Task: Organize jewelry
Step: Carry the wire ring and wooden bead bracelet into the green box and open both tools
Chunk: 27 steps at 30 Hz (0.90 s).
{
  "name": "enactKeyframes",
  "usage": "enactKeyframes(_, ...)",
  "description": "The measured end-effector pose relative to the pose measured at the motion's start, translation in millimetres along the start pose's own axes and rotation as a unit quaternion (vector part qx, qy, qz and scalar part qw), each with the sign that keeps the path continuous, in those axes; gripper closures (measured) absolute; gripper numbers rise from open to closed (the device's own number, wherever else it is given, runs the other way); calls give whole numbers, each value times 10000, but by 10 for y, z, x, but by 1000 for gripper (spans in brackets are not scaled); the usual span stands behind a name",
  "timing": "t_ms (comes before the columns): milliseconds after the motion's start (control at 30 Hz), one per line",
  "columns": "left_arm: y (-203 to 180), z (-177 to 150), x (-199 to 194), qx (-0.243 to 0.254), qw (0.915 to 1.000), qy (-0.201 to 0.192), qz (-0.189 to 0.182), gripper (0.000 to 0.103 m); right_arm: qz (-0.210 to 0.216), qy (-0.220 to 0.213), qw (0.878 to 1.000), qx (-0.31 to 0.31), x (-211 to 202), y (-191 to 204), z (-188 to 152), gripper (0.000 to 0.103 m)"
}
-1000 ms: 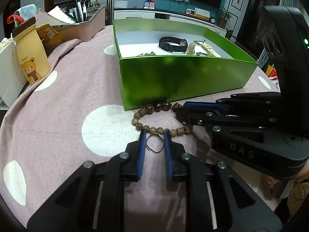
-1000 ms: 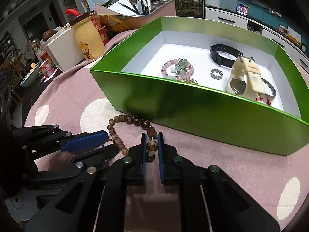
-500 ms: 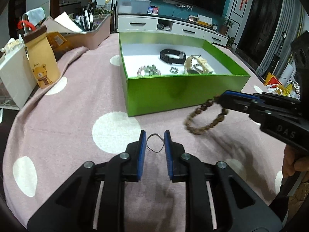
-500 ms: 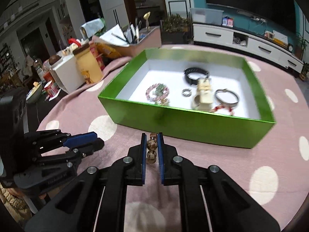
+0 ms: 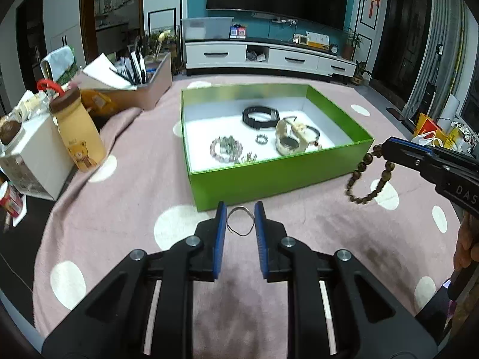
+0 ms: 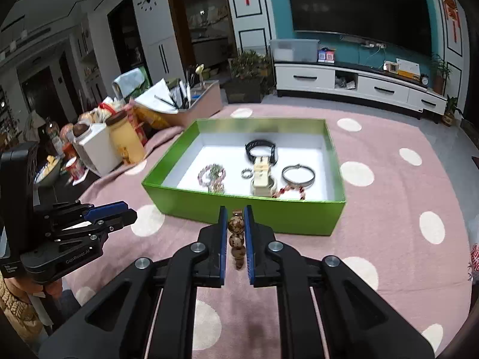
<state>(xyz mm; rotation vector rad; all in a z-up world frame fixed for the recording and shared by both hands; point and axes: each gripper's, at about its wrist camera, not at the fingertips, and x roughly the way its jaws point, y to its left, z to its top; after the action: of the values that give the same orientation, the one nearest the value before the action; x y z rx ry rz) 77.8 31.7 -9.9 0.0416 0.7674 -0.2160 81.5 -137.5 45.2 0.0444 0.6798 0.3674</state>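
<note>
My left gripper (image 5: 238, 220) is shut on a thin silver wire ring (image 5: 239, 220) and holds it in the air in front of the green box (image 5: 269, 181). My right gripper (image 6: 236, 223) is shut on a brown wooden bead bracelet (image 6: 235, 234); the bracelet hangs from it at the right in the left wrist view (image 5: 368, 179). The green box (image 6: 239, 209) holds a black band (image 6: 261, 149), a pale watch (image 6: 263, 178), a pink-green bead bracelet (image 6: 212, 175), a small ring (image 6: 246, 173), a silver bangle (image 6: 298, 175) and red beads (image 6: 289, 191).
A pink cloth with white dots (image 5: 134, 164) covers the table. At the left edge stand a yellow bear bottle (image 5: 78, 137), a white box (image 5: 36, 155) and a tray of pens and papers (image 5: 134, 83). The left gripper shows at the left in the right wrist view (image 6: 116, 214).
Both grippers have risen well above the table and pulled back from the box. The bead bracelet left the cloth and now hangs from my right gripper; the wire ring rose with my left.
</note>
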Motion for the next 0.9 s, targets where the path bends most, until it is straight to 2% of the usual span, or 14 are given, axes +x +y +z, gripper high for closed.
enactKeyframes(467,-189,407,-136,245,9990,-371,48,84,-110,-426,9990,-36,-244,-116,326,92)
enactKeyframes(900,-298,788,-15,395,9979,-505,46,84,-230,-595,9980,9,-193,-259,584,92)
